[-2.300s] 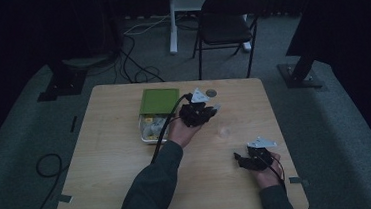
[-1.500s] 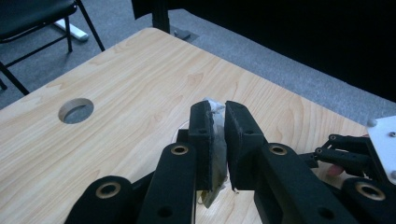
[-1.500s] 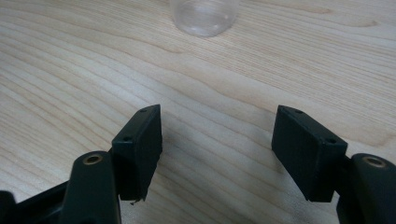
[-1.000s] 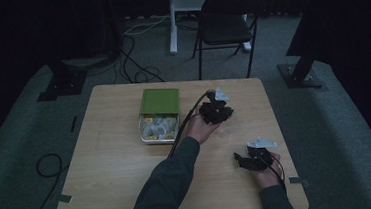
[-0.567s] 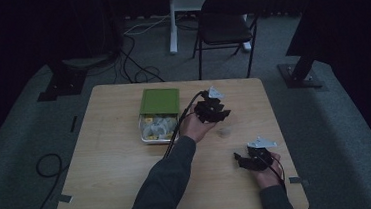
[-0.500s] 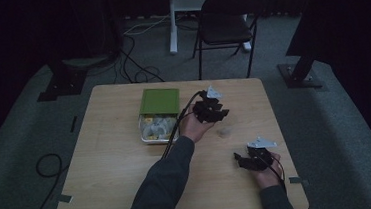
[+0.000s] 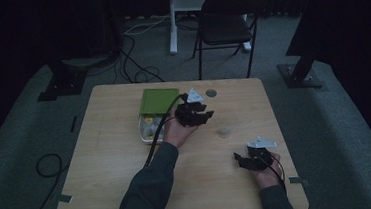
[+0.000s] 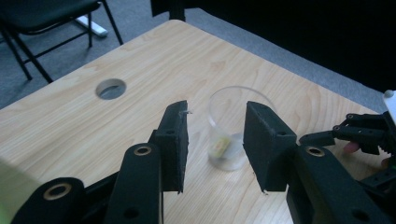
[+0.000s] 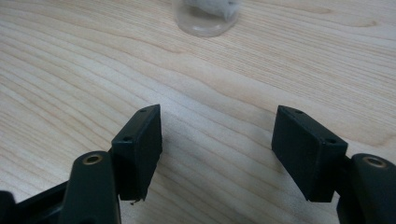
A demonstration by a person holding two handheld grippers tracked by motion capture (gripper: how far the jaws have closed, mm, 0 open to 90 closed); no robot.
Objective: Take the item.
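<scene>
Dim carpet and a black chair (image 7: 230, 23) sit behind my wooden counter (image 7: 103, 171) in the high view. My left claw (image 7: 202, 116) hovers beside a green-lidded box (image 7: 158, 100); a clear cup (image 7: 223, 131) stands between it and my right claw (image 7: 242, 159).

Left gripper view: jaws apart, empty, cup (image 8: 232, 128) upright beyond them, near a round hole (image 8: 111, 88).

Right gripper view: jaws wide apart over bare wood, cup (image 9: 206, 16) ahead.

The left gripper (image 7: 200, 116) is stretched out over the middle of the surface (image 7: 102, 161), fingers (image 8: 173, 140) parted. The right gripper (image 7: 243, 161) sits near the surface's right edge, fingers (image 9: 140, 140) spread wide.
</scene>
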